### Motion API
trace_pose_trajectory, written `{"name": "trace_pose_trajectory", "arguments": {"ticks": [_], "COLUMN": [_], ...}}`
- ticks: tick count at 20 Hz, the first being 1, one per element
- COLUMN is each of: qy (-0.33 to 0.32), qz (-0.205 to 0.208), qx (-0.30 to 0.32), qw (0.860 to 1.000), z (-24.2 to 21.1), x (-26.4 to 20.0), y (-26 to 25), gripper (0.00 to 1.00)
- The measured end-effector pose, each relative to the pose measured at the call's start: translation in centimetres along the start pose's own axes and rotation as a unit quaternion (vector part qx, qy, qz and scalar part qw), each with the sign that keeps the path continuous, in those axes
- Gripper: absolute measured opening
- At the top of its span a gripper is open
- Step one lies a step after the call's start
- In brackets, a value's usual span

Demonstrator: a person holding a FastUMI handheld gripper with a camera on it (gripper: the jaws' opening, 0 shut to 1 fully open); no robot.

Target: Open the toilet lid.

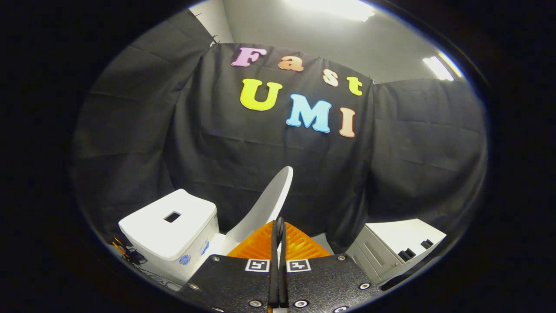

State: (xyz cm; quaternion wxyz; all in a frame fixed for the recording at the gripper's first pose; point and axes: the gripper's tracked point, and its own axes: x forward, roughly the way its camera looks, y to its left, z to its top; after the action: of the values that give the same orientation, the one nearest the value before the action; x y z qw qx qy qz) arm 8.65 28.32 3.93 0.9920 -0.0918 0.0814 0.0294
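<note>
Lid (271, 201) raised, tilted beyond the tank (173, 226); looks stiff, light plastic, best taken at its rim. Gripper (278, 226) jaws closed, empty.

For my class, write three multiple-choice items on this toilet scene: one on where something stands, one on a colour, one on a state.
1. Where is the cistern relative to the raised toilet lid?
A. left of it
B. right of it
C. on top of it

2. What colour are the ribbed pads of the fingers?
A. blue
B. orange
C. green

3. How do the fingers of the gripper stand?
A. wide apart
B. closed together with nothing between them
C. clamped on the lid

Answers:
1 A, the white cistern sits to the lid's left, while the white cabinet stands off to the right.
2 B, both ribbed pads show orange behind the black finger edges.
3 B, the two black edges meet with no gap, and the lid stands up beyond them.
</note>
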Motion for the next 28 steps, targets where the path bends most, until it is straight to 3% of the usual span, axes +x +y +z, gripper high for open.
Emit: {"name": "trace_pose_trajectory", "arguments": {"ticks": [18, 28], "qy": [-0.029, -0.037], "qz": [0.049, 0.107], "qx": [0.035, -0.015], "qw": [0.998, 0.993], "z": [3.9, 4.7], "x": [-0.8, -1.4], "y": [10.6, 18.8], "gripper": [0.0, 0.0]}}
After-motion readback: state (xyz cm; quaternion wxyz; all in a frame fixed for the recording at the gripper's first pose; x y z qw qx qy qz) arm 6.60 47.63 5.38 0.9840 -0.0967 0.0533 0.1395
